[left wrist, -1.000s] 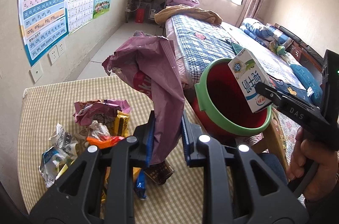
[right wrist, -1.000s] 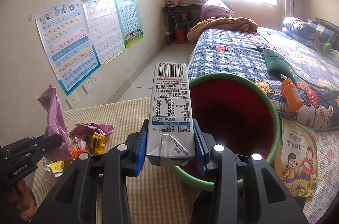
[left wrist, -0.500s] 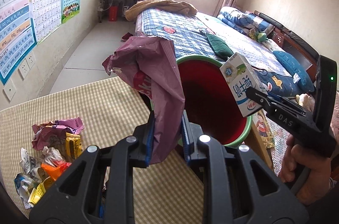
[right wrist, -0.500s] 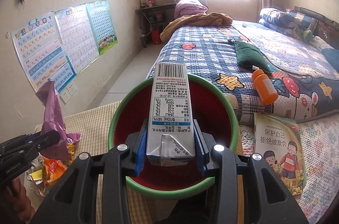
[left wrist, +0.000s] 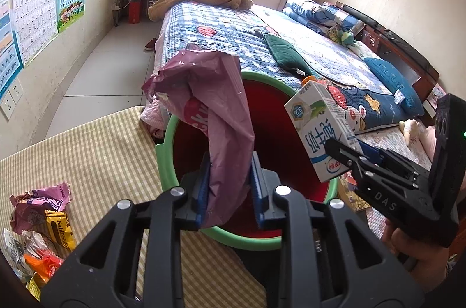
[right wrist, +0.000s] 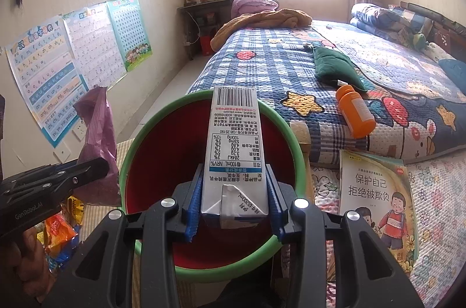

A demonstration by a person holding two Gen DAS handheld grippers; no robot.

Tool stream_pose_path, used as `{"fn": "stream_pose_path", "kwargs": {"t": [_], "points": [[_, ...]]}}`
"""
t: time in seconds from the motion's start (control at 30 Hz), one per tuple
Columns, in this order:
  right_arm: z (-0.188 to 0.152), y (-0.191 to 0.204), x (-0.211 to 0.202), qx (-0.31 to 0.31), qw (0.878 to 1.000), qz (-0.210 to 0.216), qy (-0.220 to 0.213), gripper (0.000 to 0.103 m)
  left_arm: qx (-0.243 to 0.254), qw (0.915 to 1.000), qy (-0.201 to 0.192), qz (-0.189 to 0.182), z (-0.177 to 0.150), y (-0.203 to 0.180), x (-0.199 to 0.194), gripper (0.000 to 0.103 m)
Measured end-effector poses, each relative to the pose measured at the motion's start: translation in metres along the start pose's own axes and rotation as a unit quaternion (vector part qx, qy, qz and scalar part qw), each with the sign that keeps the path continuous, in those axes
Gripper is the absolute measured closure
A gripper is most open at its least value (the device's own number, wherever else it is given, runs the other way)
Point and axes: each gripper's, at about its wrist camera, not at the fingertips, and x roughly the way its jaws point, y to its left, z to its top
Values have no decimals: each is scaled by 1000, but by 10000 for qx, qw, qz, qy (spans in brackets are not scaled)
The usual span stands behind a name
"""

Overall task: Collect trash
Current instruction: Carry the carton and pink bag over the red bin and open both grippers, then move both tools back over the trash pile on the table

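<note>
The left gripper (left wrist: 230, 188) grasps a crumpled purple wrapper (left wrist: 215, 116) between its blue pads, the wrapper standing up out of the jaws and flopping over at the top; it hangs above the near rim of the bin (left wrist: 166, 162), a red bucket with a green rim that stands off the edge of the checked table (left wrist: 96, 156); the right gripper (right wrist: 233, 203) is clenched on a white milk carton (right wrist: 234, 150), pinched near its folded base with the barcode end pointing away, and the carton hangs over the red mouth of the bin (right wrist: 128, 162); seen from the left wrist, the carton (left wrist: 319, 133) tilts over the bin's far side, with the right gripper (left wrist: 364, 155) and the person's hand (left wrist: 416, 252) below it; seen from the right wrist, the wrapper (right wrist: 99, 145) sits just left of the bin in the left gripper (right wrist: 96, 165); more wrappers (left wrist: 40, 223) lie in a heap on the table's near left corner, well apart from the bin; beside the bin a bed (right wrist: 291, 66) carries an orange bottle (right wrist: 354, 116) and a green pillow (right wrist: 335, 66); a picture book (right wrist: 375, 206) lies below the bed's edge.
</note>
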Motion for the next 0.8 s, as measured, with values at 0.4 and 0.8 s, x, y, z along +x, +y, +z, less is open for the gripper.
{"fn": "stream_pose_path", "kwargs": {"t": [0.4,0.8], "points": [[-3,-14,17,41,9999,-12,118,61,-80,9998,170,-98,4,-1,27,54],[-4,-5,5,-35,10000,-27,43,24,-461,9986,-187,181,1,26,-7,6]]}}
